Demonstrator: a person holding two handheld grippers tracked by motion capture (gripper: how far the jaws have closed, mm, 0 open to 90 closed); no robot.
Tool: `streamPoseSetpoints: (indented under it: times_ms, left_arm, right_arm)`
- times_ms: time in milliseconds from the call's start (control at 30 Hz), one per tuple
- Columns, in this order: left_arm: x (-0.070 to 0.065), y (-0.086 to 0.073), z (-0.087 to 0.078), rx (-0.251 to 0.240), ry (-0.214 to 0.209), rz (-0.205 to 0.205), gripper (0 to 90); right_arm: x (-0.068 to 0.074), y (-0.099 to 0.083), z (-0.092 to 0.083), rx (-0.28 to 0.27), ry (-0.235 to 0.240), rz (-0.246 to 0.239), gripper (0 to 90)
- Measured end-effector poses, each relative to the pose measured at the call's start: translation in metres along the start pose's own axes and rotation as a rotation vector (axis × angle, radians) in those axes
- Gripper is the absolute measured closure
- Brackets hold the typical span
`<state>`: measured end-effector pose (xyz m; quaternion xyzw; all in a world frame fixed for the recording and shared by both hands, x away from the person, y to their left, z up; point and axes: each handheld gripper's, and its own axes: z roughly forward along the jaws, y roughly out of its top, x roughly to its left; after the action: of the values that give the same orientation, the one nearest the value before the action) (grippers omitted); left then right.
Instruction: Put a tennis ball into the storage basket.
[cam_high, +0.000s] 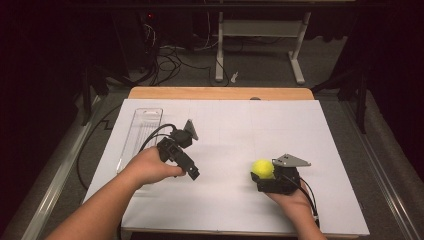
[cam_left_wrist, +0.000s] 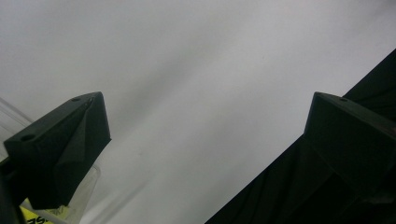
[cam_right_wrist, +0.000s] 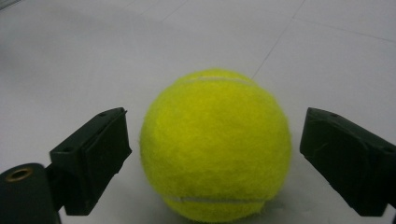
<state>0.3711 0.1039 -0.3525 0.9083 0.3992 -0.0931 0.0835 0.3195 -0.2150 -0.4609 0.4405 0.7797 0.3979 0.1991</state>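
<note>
Between your right gripper's (cam_right_wrist: 212, 158) black fingers (cam_right_wrist: 93, 158): one tennis ball (cam_right_wrist: 215, 144), fuzzy yellow-green with thin white seam lines. Under them, your counter (cam_high: 230, 125) is covered in plain white, faintly gridded, with a tan wooden edge beyond. Beside your left gripper's (cam_left_wrist: 201, 154) black fingers (cam_left_wrist: 60, 149): one clear, colourless tray (cam_high: 142, 130). Each gripper carries a grey plate.

No readable text anywhere; only a cut-off yellow label (cam_left_wrist: 35, 218) with illegible dark marks.
</note>
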Motion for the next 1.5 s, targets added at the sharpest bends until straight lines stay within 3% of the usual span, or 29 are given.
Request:
streamPoseSetpoints:
  times_ms: [367, 833, 1500]
  left_arm:
    - [0.0, 0.0, 0.0, 0.006, -0.001, -0.002, 1.6]
    - [0.0, 0.0, 0.001, 0.007, 0.002, -0.004, 1.6]
    - [0.001, -0.002, -0.002, 0.004, -0.002, -0.008, 1.7]
  right_arm:
    - [0.0, -0.002, 0.001, 0.022, 0.011, -0.01, 25.9]
    - [0.0, -0.002, -0.001, 0.02, 0.015, -0.007, 27.6]
    - [0.003, 0.002, -0.022, -0.138, 0.003, -0.019, 27.7]
